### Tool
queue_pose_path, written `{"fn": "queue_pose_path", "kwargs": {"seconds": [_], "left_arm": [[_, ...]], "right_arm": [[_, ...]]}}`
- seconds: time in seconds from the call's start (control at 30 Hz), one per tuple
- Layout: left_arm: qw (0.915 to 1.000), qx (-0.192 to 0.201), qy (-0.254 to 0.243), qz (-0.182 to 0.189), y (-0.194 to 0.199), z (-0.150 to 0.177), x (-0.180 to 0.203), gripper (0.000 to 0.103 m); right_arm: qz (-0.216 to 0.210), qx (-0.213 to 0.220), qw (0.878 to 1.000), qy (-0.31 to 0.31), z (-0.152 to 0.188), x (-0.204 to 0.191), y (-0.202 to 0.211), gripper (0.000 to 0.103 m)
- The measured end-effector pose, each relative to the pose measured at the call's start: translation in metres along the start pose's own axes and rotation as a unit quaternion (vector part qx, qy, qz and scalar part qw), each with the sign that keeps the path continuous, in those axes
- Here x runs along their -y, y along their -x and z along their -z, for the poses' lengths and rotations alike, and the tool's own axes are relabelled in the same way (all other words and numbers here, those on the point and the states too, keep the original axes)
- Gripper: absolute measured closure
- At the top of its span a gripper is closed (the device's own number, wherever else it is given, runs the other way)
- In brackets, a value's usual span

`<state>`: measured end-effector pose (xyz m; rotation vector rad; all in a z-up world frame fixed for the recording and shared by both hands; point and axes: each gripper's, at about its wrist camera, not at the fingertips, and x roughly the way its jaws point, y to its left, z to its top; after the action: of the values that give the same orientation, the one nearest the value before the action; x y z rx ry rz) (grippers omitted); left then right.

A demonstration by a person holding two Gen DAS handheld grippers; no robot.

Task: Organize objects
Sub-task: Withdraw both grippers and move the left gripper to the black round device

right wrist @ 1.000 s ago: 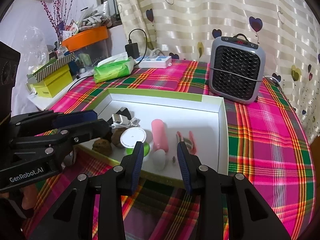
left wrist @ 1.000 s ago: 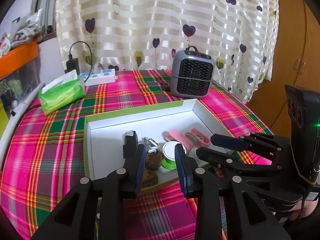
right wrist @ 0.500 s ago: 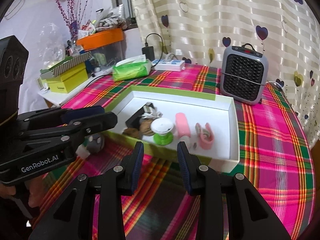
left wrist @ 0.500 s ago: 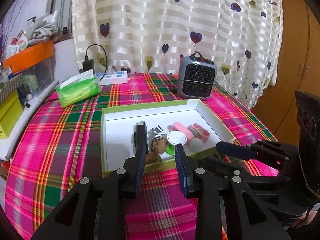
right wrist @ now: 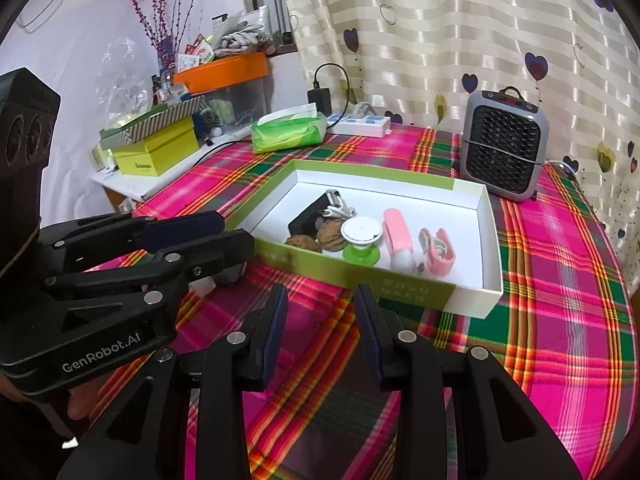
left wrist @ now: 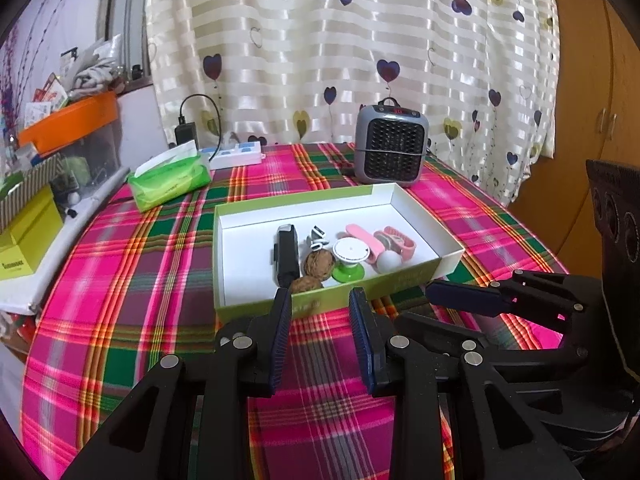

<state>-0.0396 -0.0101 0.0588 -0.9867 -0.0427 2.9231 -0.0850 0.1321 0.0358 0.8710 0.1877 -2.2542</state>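
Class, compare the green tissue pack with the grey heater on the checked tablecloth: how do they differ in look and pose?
The tissue pack is green, soft and lies flat; the heater is grey, hard-shelled and stands upright. The tissue pack has a white tissue sticking out on top; the heater has a dark grille and a top handle. Both sit on the tablecloth beyond the box.

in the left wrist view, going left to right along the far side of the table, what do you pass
yellow-green box → green tissue pack → white power strip → grey heater
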Motion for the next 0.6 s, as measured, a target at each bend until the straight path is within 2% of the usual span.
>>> {"fn": "queue_pose_path", "kwargs": {"seconds": [0.6], "left_arm": [[0.9998, -0.01, -0.004, -0.016, 0.008, 0.015, 0.0, 0.076]], "right_arm": [[-0.004, -0.002, 1.0, 0.006, 0.007, -0.013, 0.007, 0.067]]}}
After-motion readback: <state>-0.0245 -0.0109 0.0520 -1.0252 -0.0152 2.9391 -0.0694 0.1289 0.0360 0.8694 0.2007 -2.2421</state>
